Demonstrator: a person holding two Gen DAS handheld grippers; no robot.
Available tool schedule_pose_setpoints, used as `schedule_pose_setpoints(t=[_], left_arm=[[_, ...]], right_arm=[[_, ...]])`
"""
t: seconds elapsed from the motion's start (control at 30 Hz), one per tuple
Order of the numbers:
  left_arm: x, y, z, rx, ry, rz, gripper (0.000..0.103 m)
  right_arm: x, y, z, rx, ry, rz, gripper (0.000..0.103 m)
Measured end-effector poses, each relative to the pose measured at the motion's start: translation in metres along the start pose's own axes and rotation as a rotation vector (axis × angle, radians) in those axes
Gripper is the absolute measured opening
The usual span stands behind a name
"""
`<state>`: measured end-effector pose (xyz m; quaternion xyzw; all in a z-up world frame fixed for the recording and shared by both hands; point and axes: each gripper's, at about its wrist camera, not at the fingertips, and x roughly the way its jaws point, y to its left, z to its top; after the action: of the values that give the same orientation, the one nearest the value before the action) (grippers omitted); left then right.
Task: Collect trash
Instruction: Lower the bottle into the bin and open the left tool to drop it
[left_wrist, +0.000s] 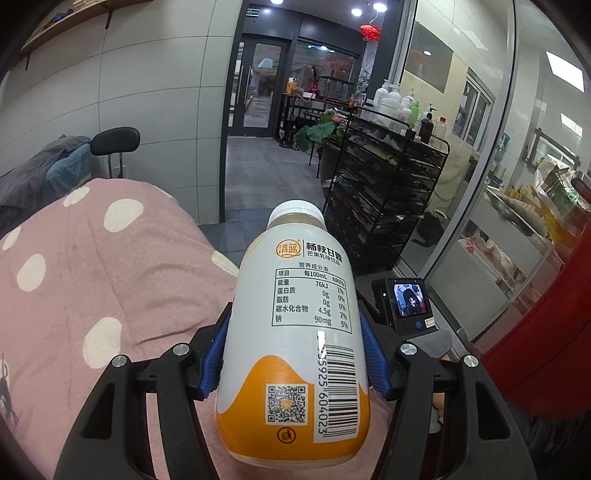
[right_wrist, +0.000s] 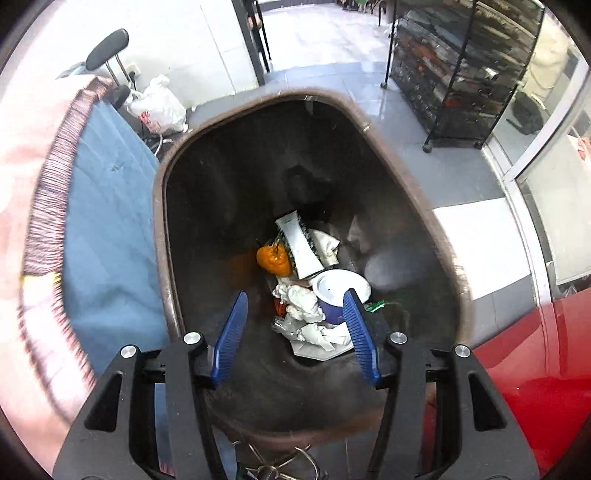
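Tiled room, bin (right_wrist: 162, 206) below: my right tongs (right_wrist: 295, 328) are hanging apart, empty, while left tongs (left_wrist: 295, 354) are clamping the bottle (left_wrist: 295, 332); it might slip beside the bin.

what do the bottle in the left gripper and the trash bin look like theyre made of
Bottle: looks like plastic in a smooth, glossy printed sleeve, white over orange, with highlights beside the barcode; its white ridged cap also looks plastic.
Trash bin: probably moulded plastic, dark brown, with a rounded rolled rim and a dull, scuffed inner wall. Metal cannot be ruled out.
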<state>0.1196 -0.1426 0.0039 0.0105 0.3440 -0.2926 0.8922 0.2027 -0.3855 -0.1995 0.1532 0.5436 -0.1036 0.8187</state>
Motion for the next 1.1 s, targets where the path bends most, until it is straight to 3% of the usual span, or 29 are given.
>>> schedule_pose_setpoints(t=[0.07, 0.2, 0.67, 0.93, 1.1], left_arm=[[0.01, -0.008, 0.003, 0.008, 0.015, -0.023, 0.061], [0.034, -0.023, 0.008, 0.027, 0.055, -0.059, 0.061], [0.115, -0.049, 0.012, 0.03, 0.264, -0.133, 0.061], [0.153, -0.052, 0.011, 0.008, 0.369, -0.131, 0.061], [0.167, -0.059, 0.013, 0.037, 0.388, -0.102, 0.061]], right_arm=[[-0.014, -0.003, -0.003, 0.003, -0.028, -0.006, 0.056], [-0.043, -0.017, -0.006, 0.027, -0.096, -0.02, 0.068], [-0.096, -0.063, -0.03, 0.092, -0.193, -0.094, 0.071], [-0.107, -0.08, -0.04, 0.131, -0.211, -0.104, 0.071], [-0.108, -0.086, -0.042, 0.145, -0.212, -0.11, 0.071]])
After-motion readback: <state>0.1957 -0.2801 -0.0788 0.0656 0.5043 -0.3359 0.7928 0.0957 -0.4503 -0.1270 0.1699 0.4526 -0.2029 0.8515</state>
